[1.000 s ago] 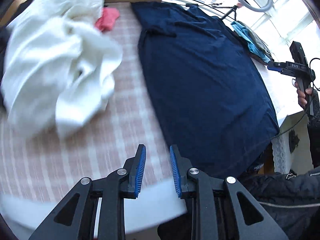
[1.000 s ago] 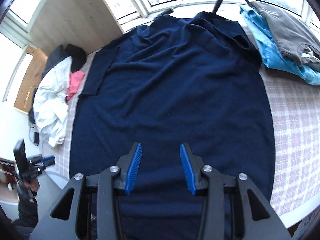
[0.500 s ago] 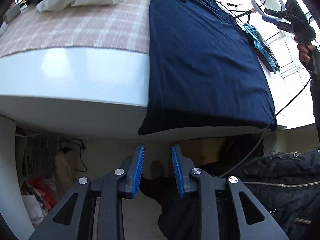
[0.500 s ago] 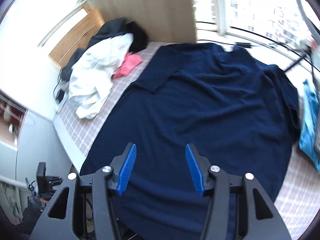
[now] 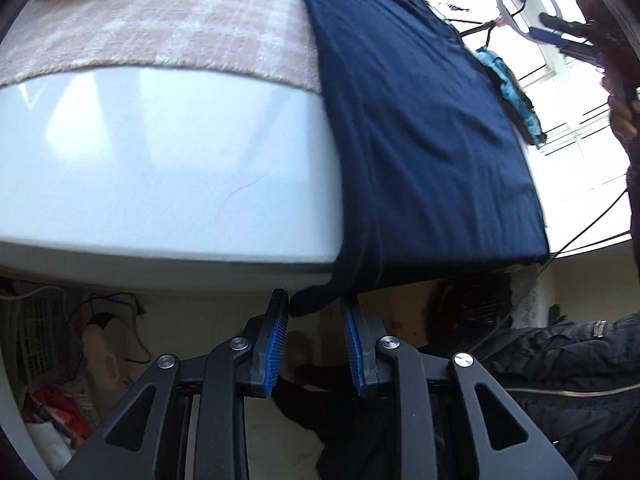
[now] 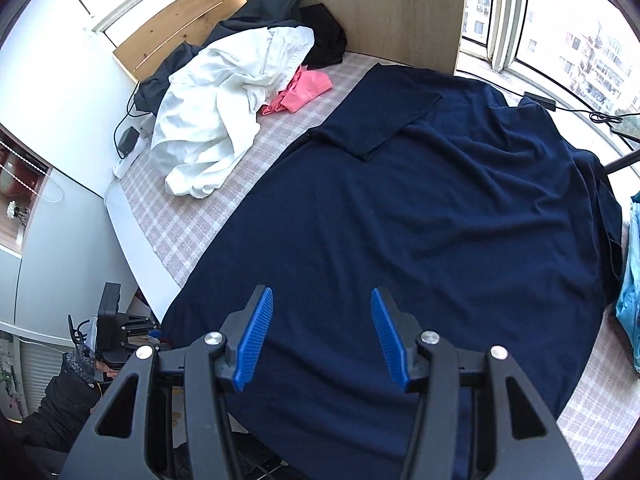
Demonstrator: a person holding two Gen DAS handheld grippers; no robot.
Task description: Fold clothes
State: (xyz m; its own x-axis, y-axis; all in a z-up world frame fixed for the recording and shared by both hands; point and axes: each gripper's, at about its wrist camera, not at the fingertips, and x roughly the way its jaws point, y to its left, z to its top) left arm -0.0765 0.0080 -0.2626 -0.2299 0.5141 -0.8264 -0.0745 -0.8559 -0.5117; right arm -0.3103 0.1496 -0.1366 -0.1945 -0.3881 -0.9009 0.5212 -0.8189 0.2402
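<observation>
Daylight pours in through the windows (image 6: 568,36), blown out to white glare behind the navy garment (image 6: 420,216). The left wrist view is slightly motion-blurred, dim beneath the table edge (image 5: 168,184). Fisheye bending and dark vignetting ring both views' edges.

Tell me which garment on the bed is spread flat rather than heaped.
The navy shirt: it lies spread across the bed, hem hanging over the near edge. The white garment and pink one are crumpled in a pile at the far corner.
</observation>
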